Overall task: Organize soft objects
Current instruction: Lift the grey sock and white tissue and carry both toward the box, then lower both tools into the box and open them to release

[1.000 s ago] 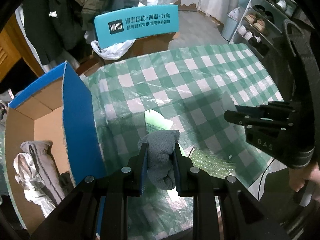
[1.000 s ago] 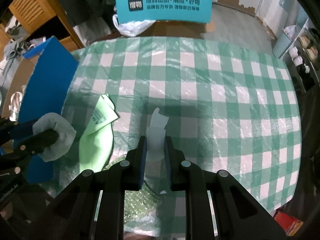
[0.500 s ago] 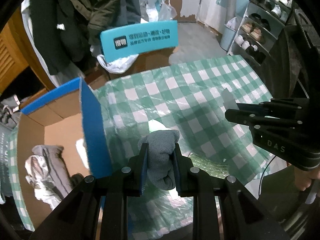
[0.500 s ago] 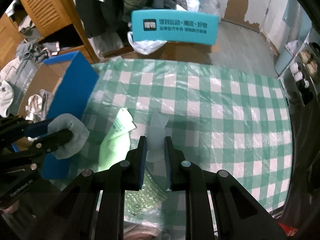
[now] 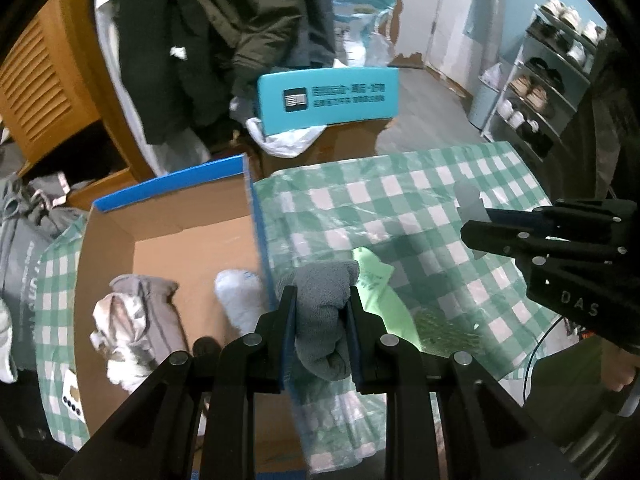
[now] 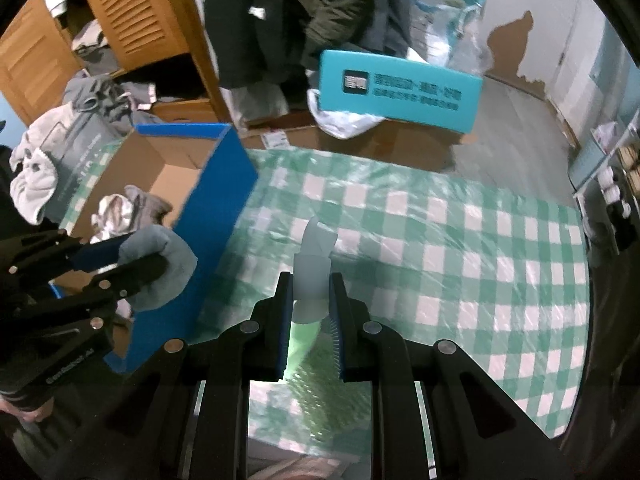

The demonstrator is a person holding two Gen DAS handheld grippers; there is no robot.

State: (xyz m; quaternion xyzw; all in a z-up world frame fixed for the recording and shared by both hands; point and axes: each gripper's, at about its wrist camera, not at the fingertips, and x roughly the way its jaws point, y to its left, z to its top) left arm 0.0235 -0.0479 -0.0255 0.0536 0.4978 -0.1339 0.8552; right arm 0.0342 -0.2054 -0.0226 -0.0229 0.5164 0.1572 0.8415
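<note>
My left gripper (image 5: pixel 321 296) is shut on a rolled grey cloth (image 5: pixel 320 276), held up over the blue wall of an open cardboard box (image 5: pixel 168 240). The right wrist view shows the same left gripper (image 6: pixel 148 254) with the grey cloth (image 6: pixel 176 256) beside that box (image 6: pixel 224 184). My right gripper (image 6: pixel 311 280) is shut on a pale translucent sheet (image 6: pixel 316 240), lifted above the green checked tablecloth (image 6: pixel 460 260). It also shows at the right of the left wrist view, the right gripper (image 5: pixel 476 220) pinching the sheet (image 5: pixel 466 196).
Inside the box lie a grey-and-white garment (image 5: pixel 132 312) and a white sock (image 5: pixel 240 300). A light green packet (image 5: pixel 380 284) and bubble wrap (image 5: pixel 444 328) lie on the table. Beyond the table stand a teal chair back (image 5: pixel 328 100), hanging coats (image 5: pixel 208 40) and a shoe rack (image 5: pixel 540 92).
Both grippers have risen with their loads still held. The table has dropped away and more of the room shows. The box interior now fills more of the left wrist view.
</note>
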